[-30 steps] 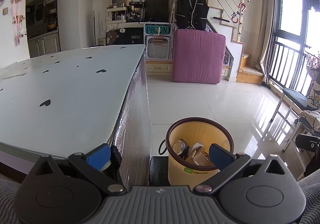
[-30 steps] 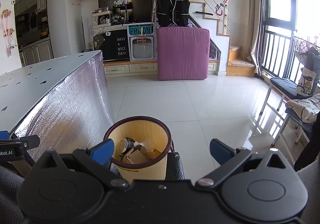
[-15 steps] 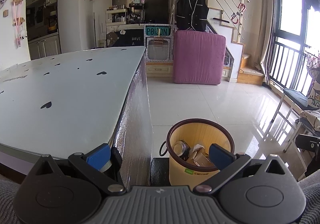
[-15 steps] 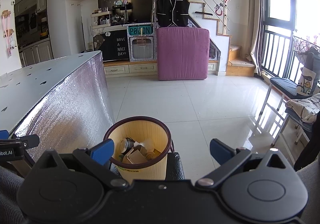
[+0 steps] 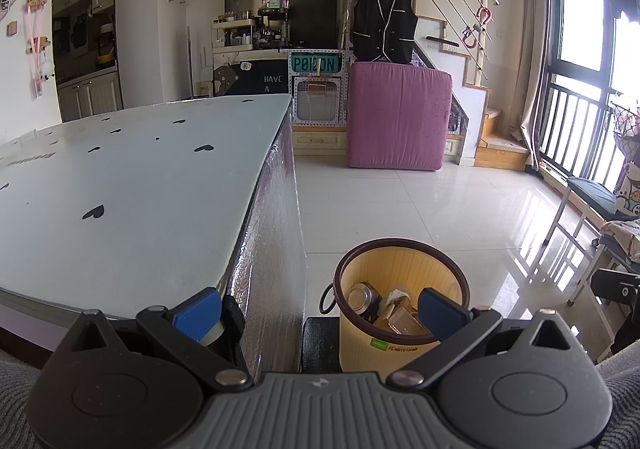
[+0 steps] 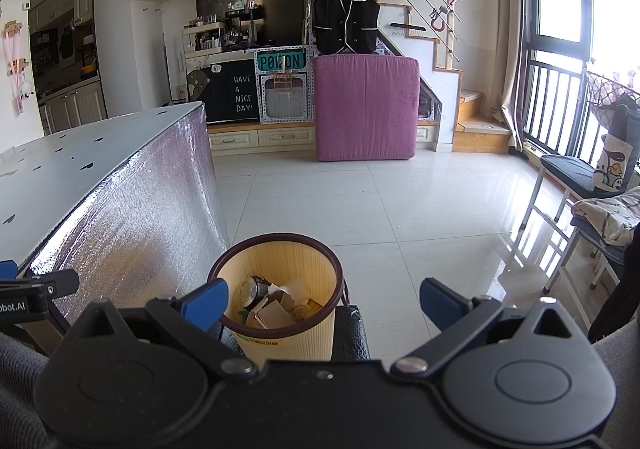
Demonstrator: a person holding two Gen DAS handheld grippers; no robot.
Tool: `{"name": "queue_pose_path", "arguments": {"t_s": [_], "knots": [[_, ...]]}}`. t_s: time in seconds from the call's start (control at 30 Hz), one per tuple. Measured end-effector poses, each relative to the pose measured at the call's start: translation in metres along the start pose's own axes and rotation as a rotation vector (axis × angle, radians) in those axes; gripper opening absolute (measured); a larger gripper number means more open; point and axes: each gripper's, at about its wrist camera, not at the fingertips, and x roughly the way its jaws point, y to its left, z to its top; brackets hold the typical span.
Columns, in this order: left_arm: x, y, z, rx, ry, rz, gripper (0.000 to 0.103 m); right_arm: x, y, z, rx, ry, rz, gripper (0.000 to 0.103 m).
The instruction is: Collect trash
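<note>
A yellow waste bin (image 5: pixel 400 269) with a dark brown rim stands on the floor beside the table's end; it also shows low in the right wrist view as the bin (image 6: pixel 280 257). Inside lie a metal can (image 5: pixel 360 295), crumpled paper and cardboard scraps (image 6: pixel 276 313). My left gripper (image 5: pixel 318 311) is open with nothing between its blue pads, straddling the table corner and the bin. Just behind the bin, my right gripper (image 6: pixel 324 299) is open and holds nothing. The tip of the left gripper (image 6: pixel 36 289) appears at the left edge of the right wrist view.
A long white table (image 5: pixel 120 189) with black heart marks and a foil-wrapped side fills the left. A pink mattress (image 5: pixel 398 117) leans at the far wall by the stairs (image 5: pixel 500 137). Chairs (image 6: pixel 576 185) with cloth stand at the right by the balcony railing. Tiled floor lies between.
The left wrist view has risen slightly, so the bin sits a little lower in it. The right gripper has not moved.
</note>
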Motion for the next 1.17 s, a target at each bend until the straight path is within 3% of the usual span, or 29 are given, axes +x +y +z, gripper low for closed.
{"name": "queue_pose_path", "arguments": {"t_s": [1.17], "knots": [[-0.0001,0.0039,0.0048,0.006,-0.005,0.005,0.103,-0.0004,0.0,-0.0004,-0.002,0.0,0.0,0.103]]}}
